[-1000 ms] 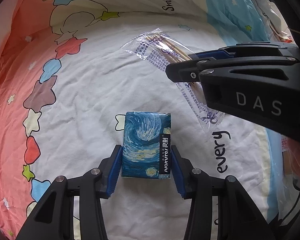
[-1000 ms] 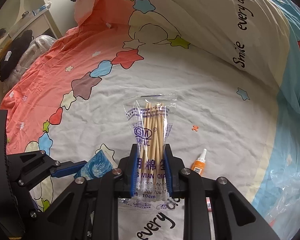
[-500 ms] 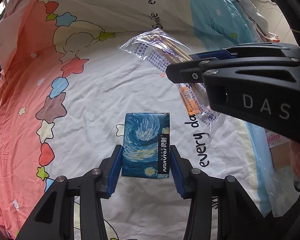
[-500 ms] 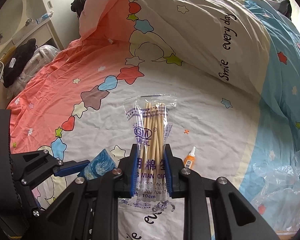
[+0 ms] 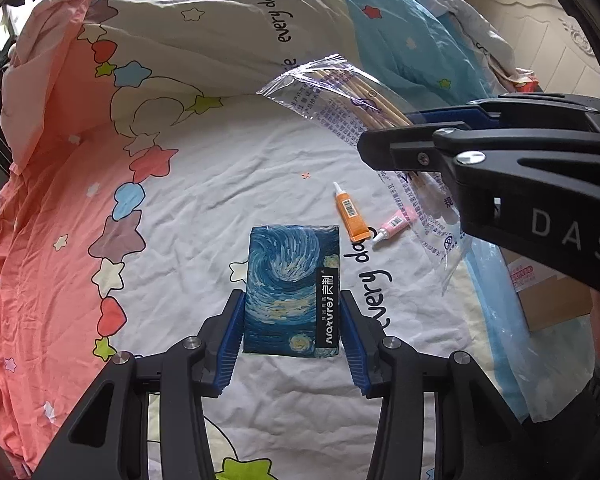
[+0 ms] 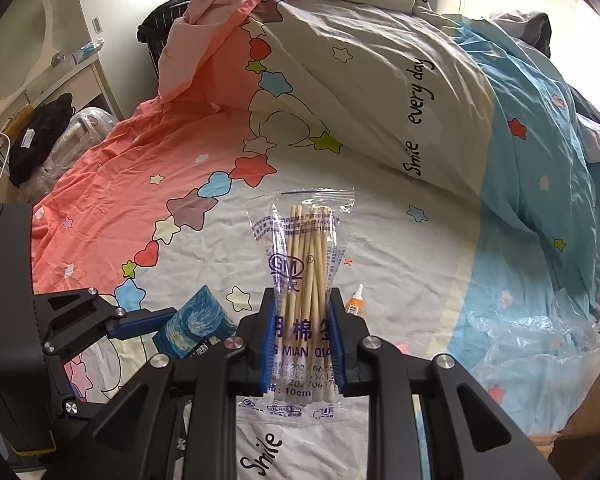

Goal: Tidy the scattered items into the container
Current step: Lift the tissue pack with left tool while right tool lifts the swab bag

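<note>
My left gripper (image 5: 292, 338) is shut on a blue swirl-print tissue pack (image 5: 292, 288) and holds it above the bed; the pack also shows in the right wrist view (image 6: 196, 328). My right gripper (image 6: 302, 340) is shut on a clear bag of cotton swabs (image 6: 306, 264), lifted off the sheet; the bag shows in the left wrist view (image 5: 340, 100). An orange tube (image 5: 350, 214) and a pink tube (image 5: 394, 226) lie on the white sheet below. A cardboard box (image 5: 540, 292) sits at the right.
A bunched duvet (image 6: 360, 72) rises at the back of the bed. Crumpled clear plastic (image 6: 540, 348) lies beside the cardboard box (image 6: 584, 420) at the bed's right edge. A white desk (image 6: 40, 88) and black bags stand far left.
Both grippers have risen from the bed with their items held. The two tubes on the sheet have come into the left wrist view.
</note>
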Motion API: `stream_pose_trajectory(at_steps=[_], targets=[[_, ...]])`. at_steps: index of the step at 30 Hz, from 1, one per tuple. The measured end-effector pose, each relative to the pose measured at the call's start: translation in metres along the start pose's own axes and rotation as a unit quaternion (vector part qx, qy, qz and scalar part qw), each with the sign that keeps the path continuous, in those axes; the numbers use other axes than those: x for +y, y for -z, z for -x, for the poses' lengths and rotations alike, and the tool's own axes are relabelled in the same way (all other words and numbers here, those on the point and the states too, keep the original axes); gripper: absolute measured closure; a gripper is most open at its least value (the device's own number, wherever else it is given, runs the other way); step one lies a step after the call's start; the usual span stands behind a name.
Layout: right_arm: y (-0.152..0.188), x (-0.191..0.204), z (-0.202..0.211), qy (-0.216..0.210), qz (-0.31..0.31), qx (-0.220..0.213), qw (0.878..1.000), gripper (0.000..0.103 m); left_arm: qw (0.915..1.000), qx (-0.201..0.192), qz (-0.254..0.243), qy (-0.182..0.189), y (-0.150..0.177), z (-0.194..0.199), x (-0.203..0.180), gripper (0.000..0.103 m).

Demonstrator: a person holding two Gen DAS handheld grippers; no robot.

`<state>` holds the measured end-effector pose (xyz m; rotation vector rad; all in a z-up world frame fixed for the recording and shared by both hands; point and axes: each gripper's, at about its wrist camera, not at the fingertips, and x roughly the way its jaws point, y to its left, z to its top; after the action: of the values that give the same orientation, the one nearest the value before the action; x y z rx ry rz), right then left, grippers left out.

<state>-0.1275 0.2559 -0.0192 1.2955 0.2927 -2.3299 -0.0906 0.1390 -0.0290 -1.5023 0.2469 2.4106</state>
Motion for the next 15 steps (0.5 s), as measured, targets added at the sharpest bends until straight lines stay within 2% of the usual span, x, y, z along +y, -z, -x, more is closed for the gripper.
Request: stream_pose_trajectory(at_steps=[15], targets=[[0.027,-0.009,0.067,0.036,-0.039,-0.041,0.998,0.081,0.9988,-0.017,-0.046,0.005,0.005,0.038,-0.031,0.056]])
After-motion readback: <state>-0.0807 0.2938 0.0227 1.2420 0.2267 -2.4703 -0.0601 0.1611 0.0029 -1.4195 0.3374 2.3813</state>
